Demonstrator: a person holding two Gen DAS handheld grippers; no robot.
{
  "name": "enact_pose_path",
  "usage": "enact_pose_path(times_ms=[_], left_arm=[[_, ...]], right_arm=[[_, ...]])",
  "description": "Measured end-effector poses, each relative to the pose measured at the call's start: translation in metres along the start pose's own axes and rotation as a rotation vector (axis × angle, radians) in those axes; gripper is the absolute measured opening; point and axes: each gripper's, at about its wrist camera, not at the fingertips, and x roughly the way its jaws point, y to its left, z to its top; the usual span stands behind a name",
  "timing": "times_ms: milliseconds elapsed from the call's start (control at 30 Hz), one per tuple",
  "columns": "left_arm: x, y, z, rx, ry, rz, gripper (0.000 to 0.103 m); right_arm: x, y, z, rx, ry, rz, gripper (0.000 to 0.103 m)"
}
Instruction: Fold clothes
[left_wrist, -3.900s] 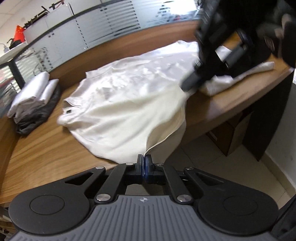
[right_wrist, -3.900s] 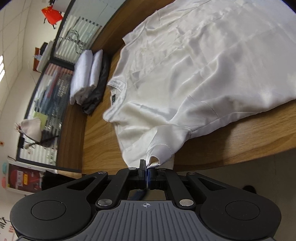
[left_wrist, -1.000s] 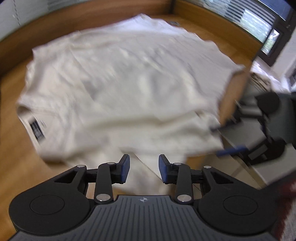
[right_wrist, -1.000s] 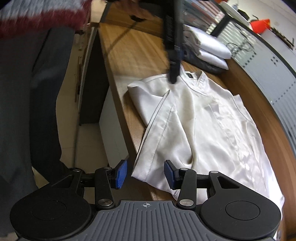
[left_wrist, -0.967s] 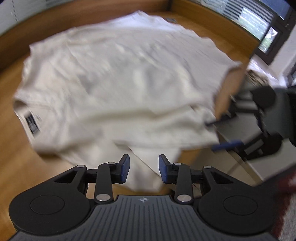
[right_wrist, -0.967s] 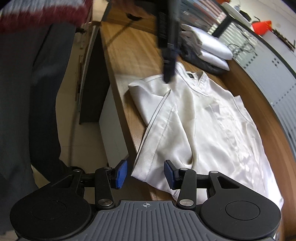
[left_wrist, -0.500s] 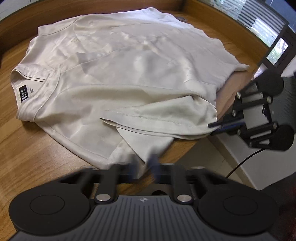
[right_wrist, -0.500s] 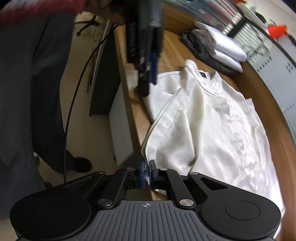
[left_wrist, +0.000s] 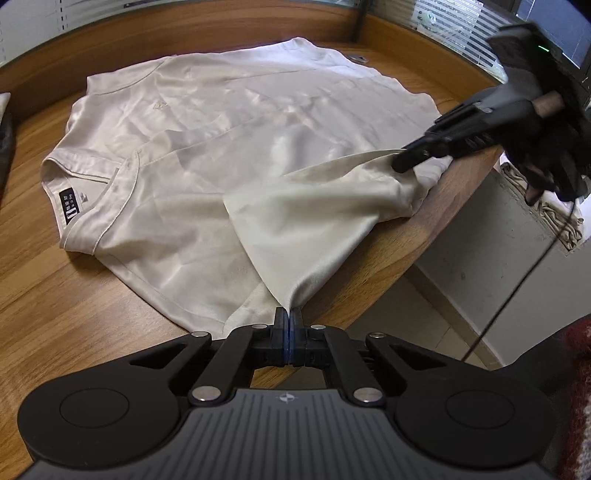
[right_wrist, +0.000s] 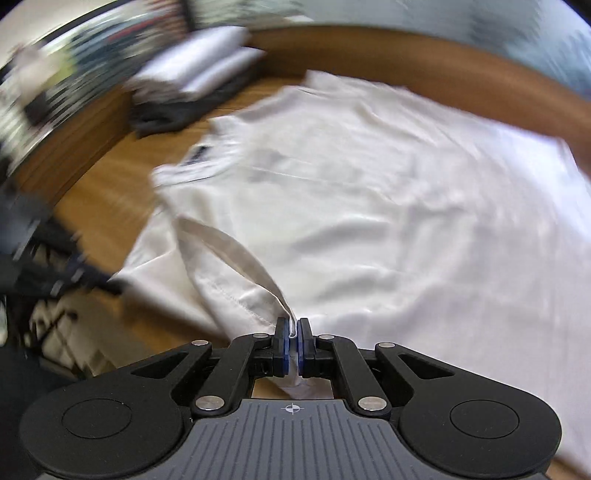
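A cream satin shirt (left_wrist: 221, 133) lies spread on the wooden desk (left_wrist: 55, 295), collar and black label at the left. My left gripper (left_wrist: 287, 317) is shut on the near hem of its folded-over sleeve. In the left wrist view my right gripper (left_wrist: 400, 162) pinches the same sleeve's other end at the desk's right edge and lifts it a little. The right wrist view is blurred; there the right gripper (right_wrist: 293, 328) is shut on the white sleeve hem, with the shirt (right_wrist: 388, 192) spread beyond it. The left gripper (right_wrist: 107, 282) shows as a dark blur at the left.
A stack of folded white and dark clothes (right_wrist: 192, 85) sits at the desk's far left. A raised wooden rim (left_wrist: 221, 40) runs along the back. The desk's curved front edge (left_wrist: 424, 236) drops to a tiled floor. A person's red knitted sleeve (left_wrist: 576, 369) shows at lower right.
Both grippers went from open to shut on the sleeve. The right one has swung round and risen, pulling the sleeve end up off the desk edge.
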Motion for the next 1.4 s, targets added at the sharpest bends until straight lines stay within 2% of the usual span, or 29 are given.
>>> enact_pose_path(times_ms=[67, 133, 200, 267, 333, 433, 533, 733, 800, 900, 967, 1000, 1033, 1067, 1133, 1200, 1267, 1400], left_arm=[[0.000, 0.001, -0.002, -0.009, 0.003, 0.004, 0.000], [0.001, 0.002, -0.003, -0.021, 0.009, 0.005, 0.000], [0.003, 0.003, -0.004, -0.035, 0.015, 0.002, 0.000], [0.004, 0.003, -0.005, -0.048, 0.016, 0.003, 0.000], [0.005, 0.003, -0.005, -0.060, 0.016, 0.002, 0.001], [0.006, 0.005, -0.005, -0.080, 0.020, -0.003, 0.001], [0.007, 0.007, -0.006, -0.099, 0.030, -0.008, 0.002], [0.008, 0.007, -0.006, -0.106, 0.048, -0.003, 0.002], [0.008, 0.006, -0.006, -0.105, 0.051, 0.001, 0.001], [0.005, 0.005, -0.007, -0.104, 0.055, 0.004, 0.001], [0.002, 0.006, -0.007, -0.112, 0.058, 0.010, 0.002], [-0.001, 0.007, -0.007, -0.114, 0.061, 0.017, 0.004], [-0.004, 0.008, -0.006, -0.117, 0.062, 0.023, 0.010], [-0.008, 0.011, -0.006, -0.123, 0.061, 0.033, 0.022], [-0.017, 0.018, -0.003, -0.143, 0.049, 0.054, 0.040], [-0.025, 0.029, 0.003, -0.171, 0.029, 0.085, 0.044], [-0.031, 0.041, 0.012, -0.196, 0.020, 0.126, 0.055], [-0.038, 0.072, 0.035, -0.216, -0.011, 0.171, 0.067]], right_arm=[[0.012, -0.014, 0.006, 0.074, 0.053, -0.007, 0.007], [0.024, -0.021, 0.009, 0.086, 0.076, -0.042, 0.008], [0.033, -0.024, 0.010, 0.064, 0.087, -0.092, 0.015], [0.029, -0.026, 0.009, 0.078, 0.063, -0.127, 0.024], [0.018, -0.032, 0.007, 0.103, 0.037, -0.135, 0.027], [-0.004, -0.038, -0.004, 0.152, 0.006, -0.095, 0.027], [-0.016, -0.036, -0.018, 0.191, 0.004, -0.010, 0.029], [0.002, -0.024, -0.034, 0.237, 0.014, 0.058, 0.034], [0.010, -0.024, -0.033, 0.276, 0.001, 0.067, 0.038], [0.019, -0.025, -0.031, 0.319, 0.019, 0.061, 0.036], [0.018, -0.023, -0.031, 0.316, 0.028, 0.045, 0.036], [0.016, -0.021, -0.031, 0.305, 0.031, 0.032, 0.040], [0.013, -0.019, -0.030, 0.291, 0.036, 0.016, 0.041], [0.010, -0.017, -0.029, 0.278, 0.042, 0.002, 0.043], [0.002, -0.015, -0.025, 0.253, 0.050, -0.026, 0.049], [-0.007, -0.013, -0.020, 0.233, 0.047, -0.048, 0.052], [-0.015, -0.012, -0.012, 0.218, 0.042, -0.065, 0.056], [-0.026, -0.012, 0.012, 0.194, 0.028, -0.088, 0.056]])
